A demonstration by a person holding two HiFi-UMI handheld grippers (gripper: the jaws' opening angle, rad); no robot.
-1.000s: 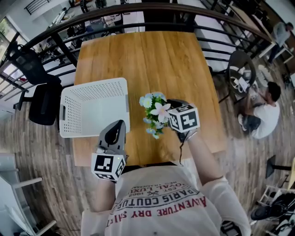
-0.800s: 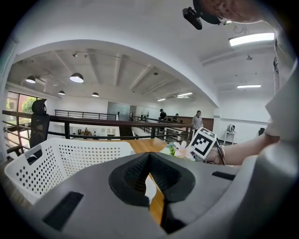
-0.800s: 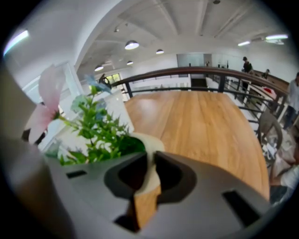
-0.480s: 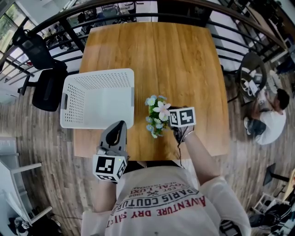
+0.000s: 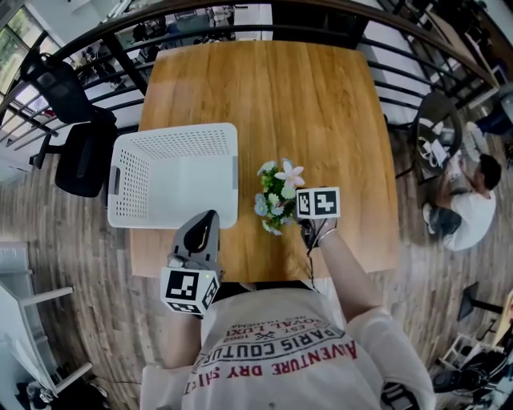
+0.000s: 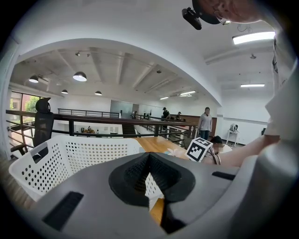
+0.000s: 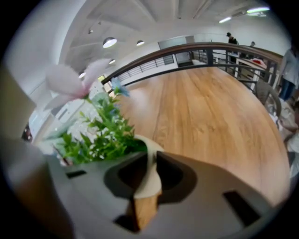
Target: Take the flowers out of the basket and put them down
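Gripping the flowers (image 5: pixel 278 196) by the cream rim of their pot, the right tool (image 7: pixel 150 158) has that pale strip pinched tight between its jaws; green leaves, a pale pink bloom and a small blue one crowd the left of the right gripper view. From the head view the bunch sits outside the white perforated basket (image 5: pixel 127 188), just to its right, over the wooden desk (image 5: pixel 321 104); whether the pot's base touches the wood I cannot tell. The right tool's marker cube (image 5: pixel 317 202) sits right beside the blooms, its black-and-white square pattern facing up.

Over on the other side, the left tool (image 5: pixel 210 215) is closed and empty, jaws meeting at the tip; it hovers at the basket's near right corner, and its own view looks across the basket's dotted wall.

Writing to read: the person's white shirt (image 5: pixel 280 352) carries red print, upside down from the head view, showing "PARIS COUTUR" and "AVENTURE DRY"; the rest curls out of sight.

A dark curved railing (image 5: pixel 264 12) runs behind the desk; a black chair (image 5: pixel 76 144) stands off its left side.
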